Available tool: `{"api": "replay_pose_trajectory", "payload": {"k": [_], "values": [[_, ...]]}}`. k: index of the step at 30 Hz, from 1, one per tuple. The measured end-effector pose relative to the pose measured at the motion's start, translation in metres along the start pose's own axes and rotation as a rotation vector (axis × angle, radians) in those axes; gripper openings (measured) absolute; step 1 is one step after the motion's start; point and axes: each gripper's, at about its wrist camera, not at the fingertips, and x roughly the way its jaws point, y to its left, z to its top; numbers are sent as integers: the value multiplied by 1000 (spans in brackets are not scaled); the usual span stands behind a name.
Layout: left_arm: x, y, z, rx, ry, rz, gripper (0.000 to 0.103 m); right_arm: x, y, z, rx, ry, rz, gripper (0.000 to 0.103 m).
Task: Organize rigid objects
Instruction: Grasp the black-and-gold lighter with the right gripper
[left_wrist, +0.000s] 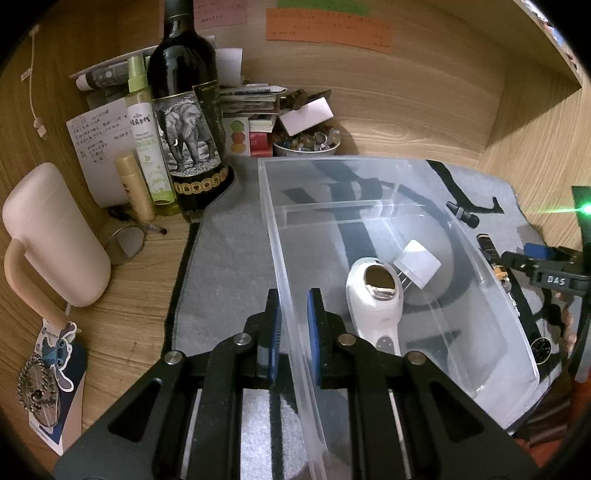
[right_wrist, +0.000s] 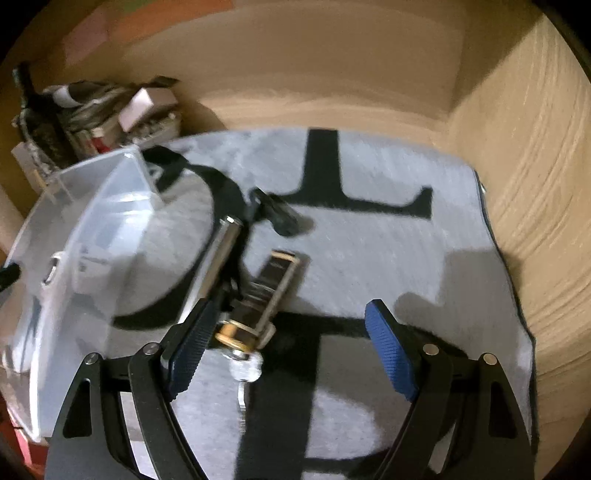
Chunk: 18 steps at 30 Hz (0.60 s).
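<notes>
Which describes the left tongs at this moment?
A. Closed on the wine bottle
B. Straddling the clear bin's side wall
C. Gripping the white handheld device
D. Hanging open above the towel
B: the left tongs have one blue pad on each side of the clear bin wall.

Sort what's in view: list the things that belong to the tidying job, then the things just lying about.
Job:
clear bin, left claw clamped on its wall
white handheld device and white tag inside the bin
perfume bottle, metal tube, black clip on the towel
right claw, open

Lying about:
wine bottle
spray bottle
pink jug
bead bowl
</notes>
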Motion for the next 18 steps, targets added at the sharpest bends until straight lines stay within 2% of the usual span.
{"api": "replay_pose_trajectory", "payload": {"k": [6, 11, 13, 16, 18], "values": [[0, 0, 0, 1, 0, 1, 13, 17, 1, 3, -9, 46, 10, 79], [1, 0, 0, 2, 0, 2, 13, 30, 4, 6, -27, 74, 18, 56], [0, 0, 0, 2, 0, 1, 13, 31, 3, 7, -35, 64, 15, 50], [1, 0, 0, 1, -1, 0, 13, 31, 2, 7, -38, 56, 14, 35], [1, 0, 0, 1, 1, 0, 13, 31, 0, 7, -32, 53, 27, 31]]}}
